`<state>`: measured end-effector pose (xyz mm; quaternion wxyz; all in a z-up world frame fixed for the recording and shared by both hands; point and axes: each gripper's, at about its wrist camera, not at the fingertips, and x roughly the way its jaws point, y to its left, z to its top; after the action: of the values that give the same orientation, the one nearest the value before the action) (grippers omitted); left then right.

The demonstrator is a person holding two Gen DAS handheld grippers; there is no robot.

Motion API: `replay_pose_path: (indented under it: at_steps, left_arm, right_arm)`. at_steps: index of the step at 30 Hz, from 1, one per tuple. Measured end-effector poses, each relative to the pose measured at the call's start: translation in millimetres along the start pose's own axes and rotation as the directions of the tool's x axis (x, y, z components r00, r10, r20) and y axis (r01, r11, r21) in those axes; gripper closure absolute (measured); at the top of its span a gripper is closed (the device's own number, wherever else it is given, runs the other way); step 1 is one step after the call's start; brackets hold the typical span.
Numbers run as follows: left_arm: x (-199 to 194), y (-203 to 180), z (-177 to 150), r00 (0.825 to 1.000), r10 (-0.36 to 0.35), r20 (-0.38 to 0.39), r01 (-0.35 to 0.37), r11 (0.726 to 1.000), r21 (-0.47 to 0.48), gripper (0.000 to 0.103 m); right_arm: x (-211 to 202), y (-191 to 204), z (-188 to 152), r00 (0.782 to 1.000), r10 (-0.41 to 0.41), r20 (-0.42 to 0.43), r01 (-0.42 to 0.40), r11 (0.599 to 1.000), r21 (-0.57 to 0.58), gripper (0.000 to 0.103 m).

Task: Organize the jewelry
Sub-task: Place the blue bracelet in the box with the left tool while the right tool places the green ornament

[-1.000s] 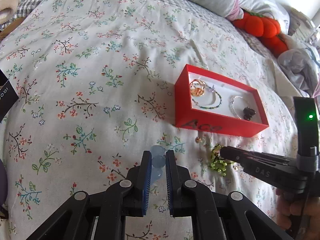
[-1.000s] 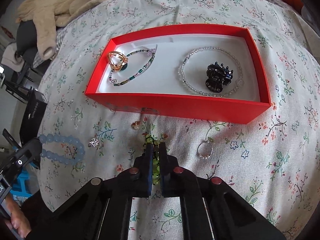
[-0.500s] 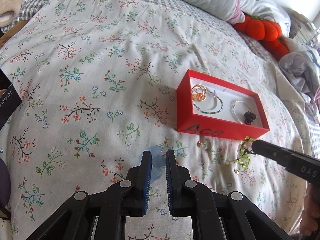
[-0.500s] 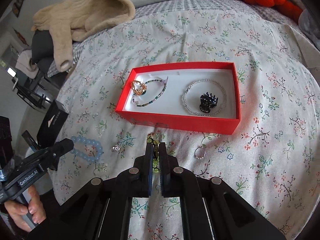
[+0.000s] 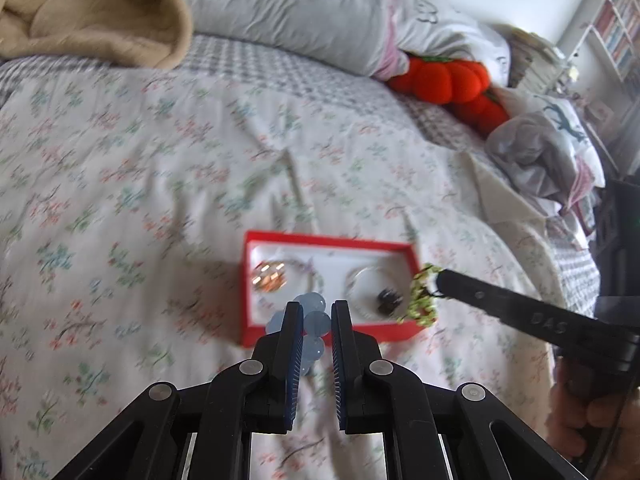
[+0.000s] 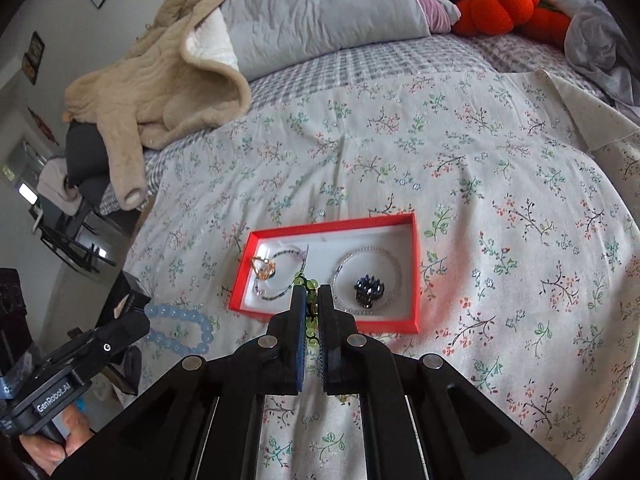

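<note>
A red box (image 5: 304, 240) (image 6: 417, 272) with a white lining lies on the floral bedspread. It holds a gold ring (image 6: 262, 270), a dark beaded bracelet (image 6: 294, 256), a clear bracelet (image 6: 394, 260) and a dark hair claw (image 6: 369, 290). My left gripper (image 5: 316, 312) is shut on a blue bead bracelet (image 5: 316, 322) (image 6: 180, 326) and holds it in the air, near the box. My right gripper (image 6: 313, 294) (image 5: 436, 280) is shut on a green bead bracelet (image 6: 310, 282) (image 5: 422, 300), raised above the box's near edge.
A beige jacket (image 6: 160, 84) and grey pillow (image 6: 320, 4) lie at the head of the bed. Orange plush pumpkins (image 6: 504, 4) sit at the far right. A black box (image 6: 124, 300) sits at the bed's left edge.
Both grippers have lifted off the bedspread with their bracelets and pulled back and up. The box now looks smaller and farther. The left view has swung toward the box.
</note>
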<state>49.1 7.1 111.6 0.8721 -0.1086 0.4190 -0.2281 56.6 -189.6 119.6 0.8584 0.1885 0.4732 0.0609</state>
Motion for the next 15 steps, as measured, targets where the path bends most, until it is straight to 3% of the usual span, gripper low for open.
replay_pose_path:
  at_steps: [9, 15]
  left_arm:
    - [45.4, -19.0, 13.9, 0.993, -0.118, 0.024, 0.118, 0.993, 0.007, 0.095]
    - [83.3, -2.0, 8.1, 1.000, 0.003, -0.027, -0.003, 1.000, -0.008, 0.094]
  right_arm:
    - [9.9, -17.0, 17.7, 1.000, -0.023, 0.016, 0.022, 0.999, 0.028, 0.098]
    - [24.4, -22.0, 18.2, 0.999, -0.034, -0.011, 0.034, 0.999, 0.024, 0.098]
